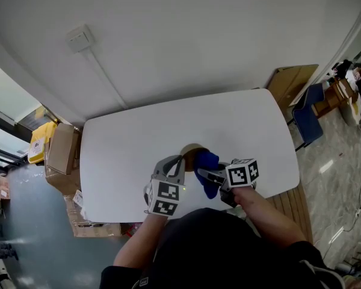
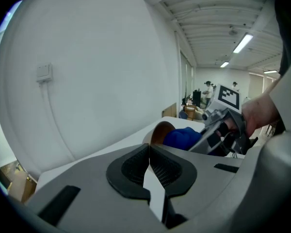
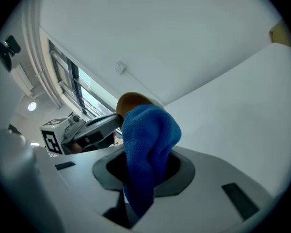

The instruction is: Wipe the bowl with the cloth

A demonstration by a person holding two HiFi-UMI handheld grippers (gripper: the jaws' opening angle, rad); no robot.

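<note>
White table [image 1: 138, 143] below: your left gripper [image 2: 149, 148] seems pinched shut on the rim of the bowl [image 2: 161, 130], while your right gripper [image 3: 141, 178] clamps the blue cloth [image 3: 148, 140] against it.

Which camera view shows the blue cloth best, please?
The right gripper view: the cloth fills the centre, clamped in the right gripper, its weave clear. The head view shows it only as a small blue patch beside the bowl; the left gripper view shows a part against the bowl.
</note>
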